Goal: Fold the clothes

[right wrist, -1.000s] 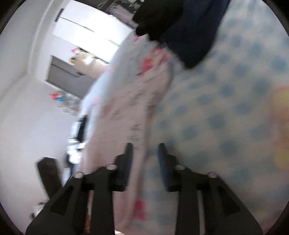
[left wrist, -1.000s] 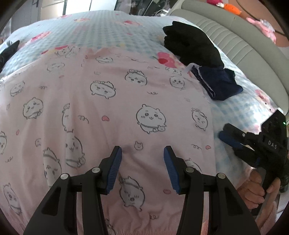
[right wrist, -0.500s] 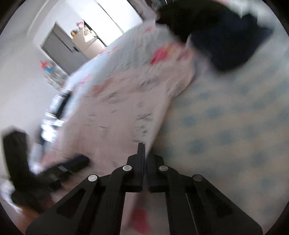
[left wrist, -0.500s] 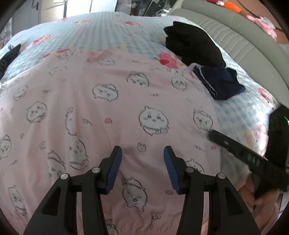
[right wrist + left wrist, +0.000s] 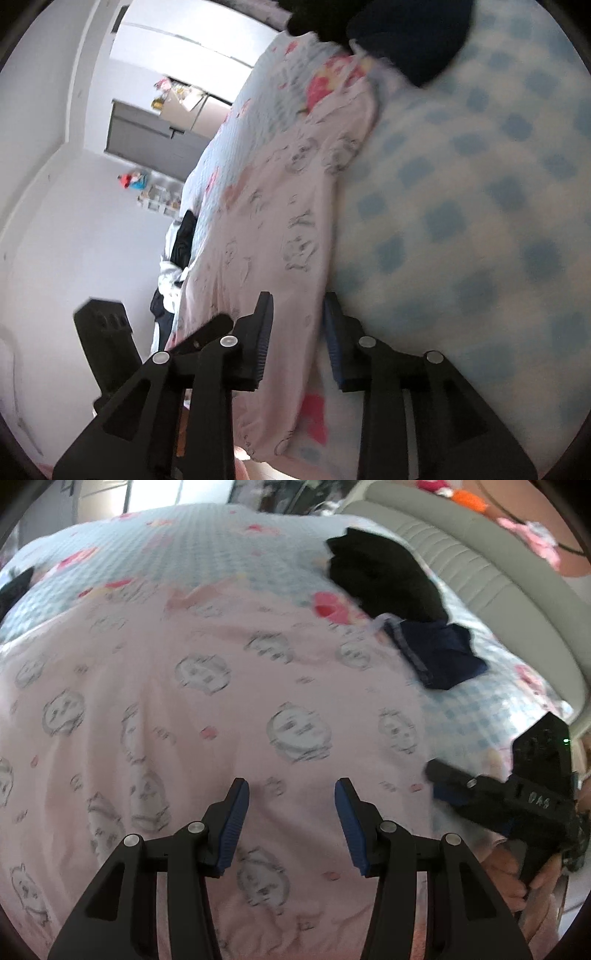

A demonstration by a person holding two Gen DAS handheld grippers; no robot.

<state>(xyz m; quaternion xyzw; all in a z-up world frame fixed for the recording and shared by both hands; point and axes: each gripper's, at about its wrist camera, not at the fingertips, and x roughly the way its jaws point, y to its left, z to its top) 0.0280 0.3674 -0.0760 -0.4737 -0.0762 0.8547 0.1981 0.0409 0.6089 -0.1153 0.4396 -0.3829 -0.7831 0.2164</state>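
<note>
Straddling right edge of pink garment (image 5: 280, 236) with right gripper (image 5: 295, 332), jaws just reopened, hem between pads, not pinched. Left gripper (image 5: 290, 827) open, empty, over near hem. Garment spread flat across bed (image 5: 207, 546), near edge. Advice: seat hem deep between pads, clamp both layers, lift evenly, avoid snagging sheet.

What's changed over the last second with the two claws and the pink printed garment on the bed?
The right claw snapped shut half a second ago and has just been opening again; its jaws now straddle the side edge of the pink cartoon-print garment without pressing it. Nothing was lifted. The left claw stays open above the garment, and the black clothing pile and navy folded garment lie as before.
</note>
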